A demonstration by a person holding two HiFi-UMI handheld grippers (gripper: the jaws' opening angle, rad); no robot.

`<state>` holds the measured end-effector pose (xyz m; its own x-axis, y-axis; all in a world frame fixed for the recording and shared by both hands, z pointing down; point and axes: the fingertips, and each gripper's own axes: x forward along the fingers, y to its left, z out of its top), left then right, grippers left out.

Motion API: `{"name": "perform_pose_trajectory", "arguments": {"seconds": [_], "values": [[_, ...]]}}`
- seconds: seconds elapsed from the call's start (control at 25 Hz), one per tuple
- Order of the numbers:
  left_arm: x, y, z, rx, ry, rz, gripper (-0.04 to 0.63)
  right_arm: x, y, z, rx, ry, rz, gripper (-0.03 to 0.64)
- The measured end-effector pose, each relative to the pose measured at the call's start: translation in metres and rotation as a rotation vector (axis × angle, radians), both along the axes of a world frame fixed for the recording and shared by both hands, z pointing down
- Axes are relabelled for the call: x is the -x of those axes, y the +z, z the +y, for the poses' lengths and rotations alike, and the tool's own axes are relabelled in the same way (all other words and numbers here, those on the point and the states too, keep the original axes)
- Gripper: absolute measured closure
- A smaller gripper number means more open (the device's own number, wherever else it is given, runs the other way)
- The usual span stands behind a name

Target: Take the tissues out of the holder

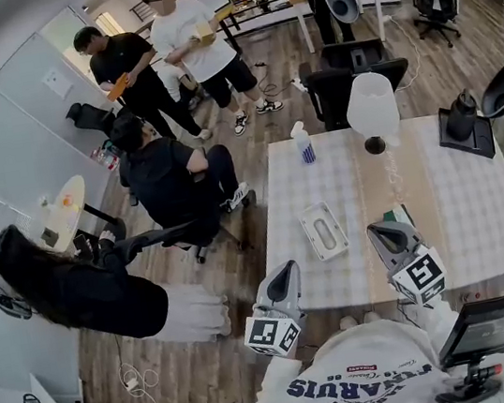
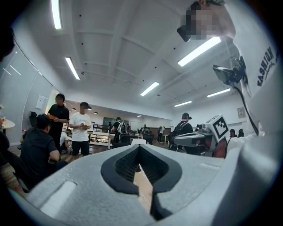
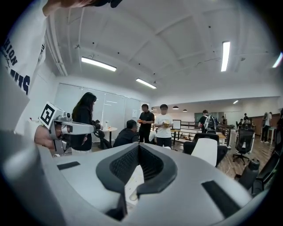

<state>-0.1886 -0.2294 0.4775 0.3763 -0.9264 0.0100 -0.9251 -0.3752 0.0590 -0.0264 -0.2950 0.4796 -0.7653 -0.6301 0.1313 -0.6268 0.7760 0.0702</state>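
Two grippers hung over the near edge of the table (image 1: 482, 216), one in each of our hands, both pointing roughly level. Our left gripper (image 1: 290, 267) had its fingers closed tip to tip. In the left gripper view the dark pads met at the front with nothing pinched between them, and only a strip of beige showed through the slit behind the tips. Our right gripper (image 1: 376, 231) was closed as well, its tips pressed together. A white patch showed through the slit behind them, and we could not tell what it was.

The tissue holder (image 1: 309, 222), white and oblong with an oval slot facing up, lay flat on the checked cloth. It sat ahead of both sets of fingertips and between them, nearer the left fingers and touching neither. From the head view we could not make out the tissues in the slot.

A small dark green thing (image 1: 396, 215) sat just beyond the right fingertips, at the edge of the beige runner (image 1: 388, 174). Farther ahead of the right fingers stood a white-shaded lamp (image 1: 372, 106) on a dark foot. Past the holder, well ahead of the left fingers, stood a spray bottle (image 1: 303, 143). Out beyond the right fingers' outer side, a dark flask (image 1: 461, 113) rested on a black tray. Several people stood and sat on the wooden floor, well off to the outer side of the left fingers.
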Motion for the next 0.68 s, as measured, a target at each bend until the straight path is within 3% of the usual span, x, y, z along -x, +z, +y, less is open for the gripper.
{"name": "perform_pose_trajectory", "arguments": {"seconds": [0.68], "values": [[0.001,0.0004,0.0042,-0.009,0.02,0.009,0.591,-0.0048,0.0083,0.0016,0.029,0.026,0.014,0.611]]}}
